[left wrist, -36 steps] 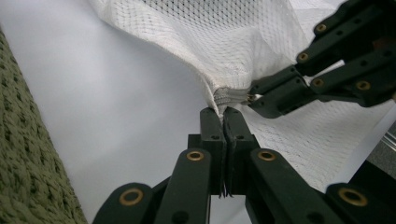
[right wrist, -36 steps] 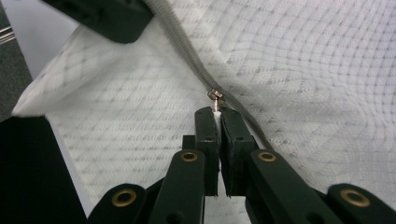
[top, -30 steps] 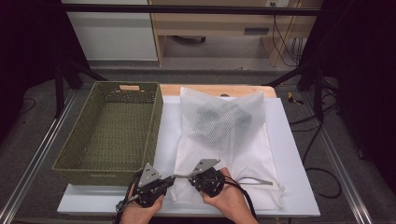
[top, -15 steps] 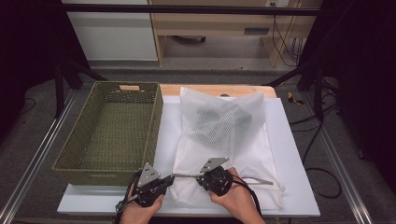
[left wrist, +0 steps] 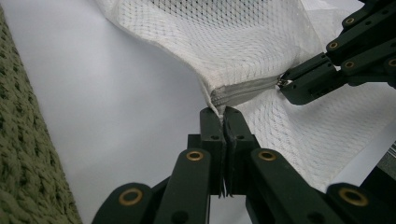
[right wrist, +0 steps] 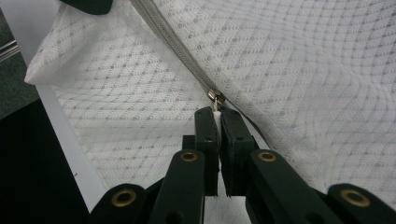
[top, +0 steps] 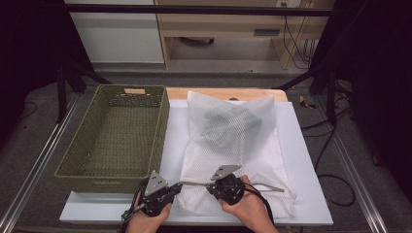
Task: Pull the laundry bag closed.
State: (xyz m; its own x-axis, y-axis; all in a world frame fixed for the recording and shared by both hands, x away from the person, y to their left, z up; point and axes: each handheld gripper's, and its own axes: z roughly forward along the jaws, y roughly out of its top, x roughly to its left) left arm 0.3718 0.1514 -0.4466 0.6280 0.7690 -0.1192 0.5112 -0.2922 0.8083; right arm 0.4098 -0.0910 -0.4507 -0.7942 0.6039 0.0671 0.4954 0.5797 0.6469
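A green basket (top: 116,136) sits at ten o'clock. My left gripper (left wrist: 223,116) pinches the mesh bag's (top: 233,141) corner; my right gripper (right wrist: 215,114) clamps the zipper pull (right wrist: 215,96), both hands low.

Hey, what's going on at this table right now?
A person is working the zipper of a white mesh laundry bag with two handheld grippers. The left gripper is shut on the bag's corner at the zipper's end, holding it steady. The right gripper is shut on the zipper pull, a little way along the zipper. Something dark sits inside the bag. A green woven basket stands beside the bag.
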